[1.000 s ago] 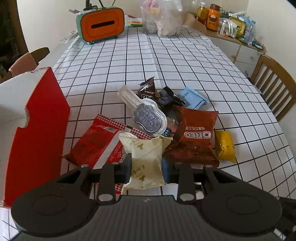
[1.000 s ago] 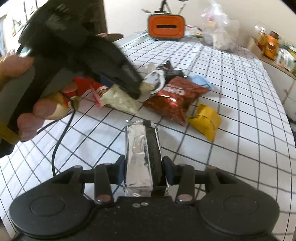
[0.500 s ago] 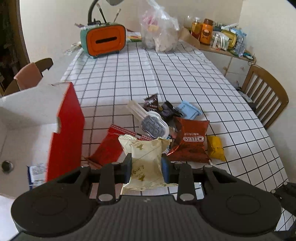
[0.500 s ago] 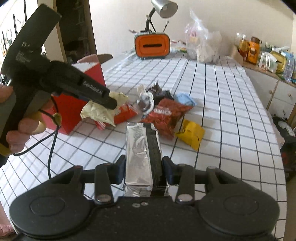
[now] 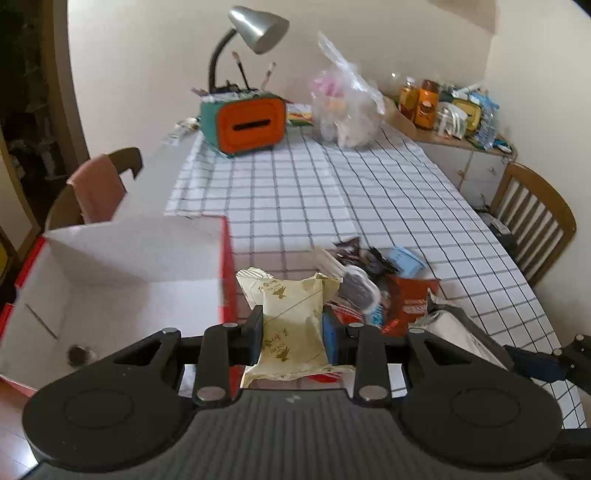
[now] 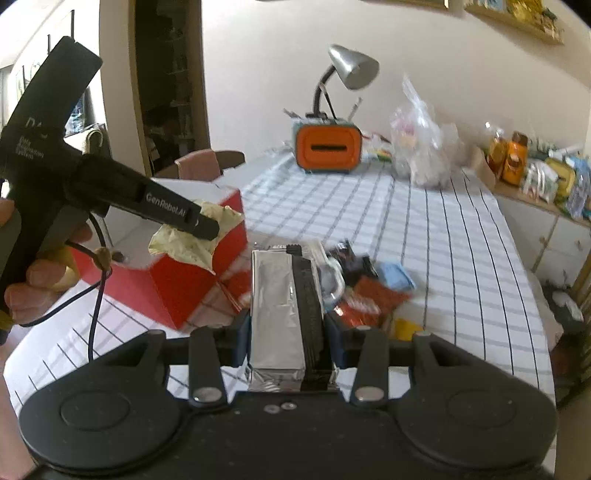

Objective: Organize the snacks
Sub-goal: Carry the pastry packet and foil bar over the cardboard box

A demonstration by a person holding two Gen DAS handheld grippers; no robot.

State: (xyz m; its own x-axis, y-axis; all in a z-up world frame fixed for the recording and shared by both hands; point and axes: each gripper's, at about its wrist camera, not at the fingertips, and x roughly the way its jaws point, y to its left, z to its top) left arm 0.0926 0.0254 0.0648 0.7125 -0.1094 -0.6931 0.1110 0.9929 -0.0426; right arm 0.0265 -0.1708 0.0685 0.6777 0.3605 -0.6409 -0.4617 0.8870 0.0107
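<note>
The left gripper is raised above the surface, its jaws closed on a cream packet held by both sides. The packet hangs just right of the box (red outside, white inside), near the box's right wall. In the right wrist view the same packet shows in front of the box.

The right gripper is also raised, its jaws closed on a foil packet (silver, with a black strip along its right side). In the left wrist view the foil packet appears at the right, near edge.

The snack pile lies on the surface right of the box: an Oreo bag, a blue packet and dark wrappers. At the far end stand an orange holder, a lamp and a plastic bag.
</note>
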